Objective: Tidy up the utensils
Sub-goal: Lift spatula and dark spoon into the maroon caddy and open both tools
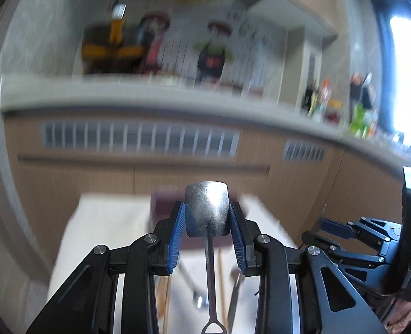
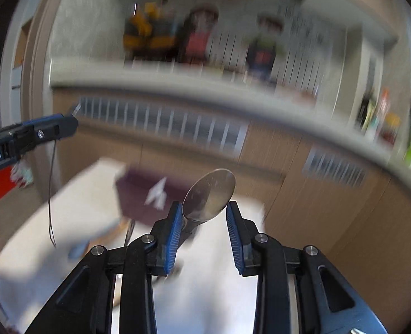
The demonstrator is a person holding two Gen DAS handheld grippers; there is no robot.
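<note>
Blue pads (image 1: 177, 236) of left gripper (image 1: 207, 233) squeezing small metal scoop (image 1: 207, 208) mid-frame, right gripper (image 2: 204, 236) barely pinching round spoon (image 2: 209, 197) mid-frame, so could slip and drop onto white table (image 2: 52, 245).

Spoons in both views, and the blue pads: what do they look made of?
Left tool holds a squared spoon: metal, dull grey, speckled sheen. Right tool holds a round spoon: metal, smoother, mirror-like glare. Pads: probably rubber or plastic, matte blue, finely ribbed.
</note>
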